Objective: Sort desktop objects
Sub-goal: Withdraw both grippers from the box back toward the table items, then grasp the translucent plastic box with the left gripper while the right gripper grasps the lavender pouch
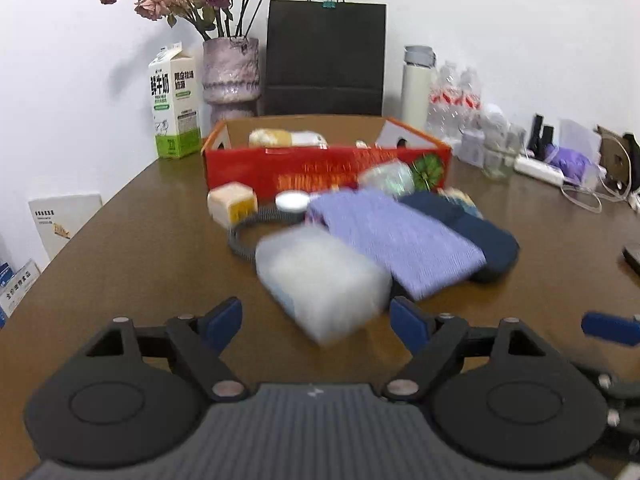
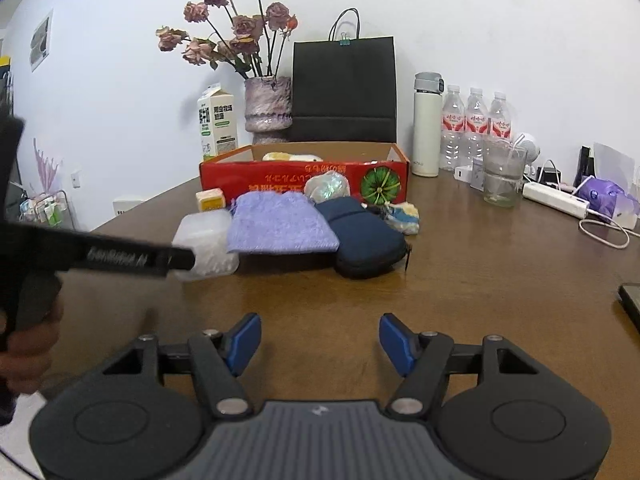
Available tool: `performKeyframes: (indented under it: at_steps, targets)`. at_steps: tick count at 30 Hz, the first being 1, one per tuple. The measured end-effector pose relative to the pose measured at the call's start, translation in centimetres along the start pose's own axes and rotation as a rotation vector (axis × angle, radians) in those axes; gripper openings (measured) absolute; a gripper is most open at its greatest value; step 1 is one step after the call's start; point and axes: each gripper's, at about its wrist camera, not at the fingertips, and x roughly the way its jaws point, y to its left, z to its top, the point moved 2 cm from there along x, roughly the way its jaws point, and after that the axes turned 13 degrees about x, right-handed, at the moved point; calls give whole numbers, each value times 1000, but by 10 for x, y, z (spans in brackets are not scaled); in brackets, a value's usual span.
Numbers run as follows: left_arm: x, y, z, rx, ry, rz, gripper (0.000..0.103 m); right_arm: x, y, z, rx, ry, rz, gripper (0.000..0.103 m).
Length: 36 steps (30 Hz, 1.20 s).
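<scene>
My left gripper [image 1: 316, 322] is open, and the near corner of a blurred translucent plastic box [image 1: 320, 276] reaches in between its blue pads without being pressed. Behind the box lie a purple cloth [image 1: 392, 240], a dark blue pouch [image 1: 472, 232], a grey ring [image 1: 248, 236], a white lid [image 1: 292, 201] and a small yellow-white carton [image 1: 232, 204], all in front of the red cardboard box [image 1: 320, 168]. My right gripper [image 2: 320, 340] stands open over bare table, short of the pouch [image 2: 364, 236] and cloth [image 2: 280, 224]. The right wrist view shows the plastic box [image 2: 204, 240] at the left.
Along the back wall stand a milk carton [image 2: 216, 124], a flower vase [image 2: 268, 104], a black paper bag [image 2: 344, 88], a thermos [image 2: 428, 124], water bottles [image 2: 476, 120] and a glass [image 2: 502, 176]. A power strip [image 2: 556, 198] and cables lie right. A dark flat device [image 2: 632, 300] sits at the right edge.
</scene>
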Motion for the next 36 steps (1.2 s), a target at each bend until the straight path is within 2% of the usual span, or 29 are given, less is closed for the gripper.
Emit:
performKeyframes:
  at_steps: [6,11,14,19,21,25,28,32,34,36]
  targets:
    - [39,10,18,-76,32,-50,86,30,3,30,-18,0,27,62]
    - [50,12,16,-119,40,-91,88,66,11,51,-48,9,38,61]
    - [55,20,10,-170,77,-123,86,93,15,63,-67,21,33,58]
    - [49,36,-3,-200,104,-99,86,126,23,69,-128,49,-12,55]
    - [42,44,-6,-221,106,-77,86,129,27,67,-157,44,-15,47]
    - [35,49,-2,-242,85,-66,86,128,35,57,-205,42,-31,2]
    - [40,39,9,-207,60,-83,87,116,30,60,-143,28,-20,2]
    - [55,28,23,-154,34,-33,86,102,21,66,-99,6,-19,0]
    - [66,27,24,-158,69,-32,81,97,19,66,-100,8,-34,0]
    - [67,28,22,-165,65,-34,80,92,18,63,-102,6,-47,0]
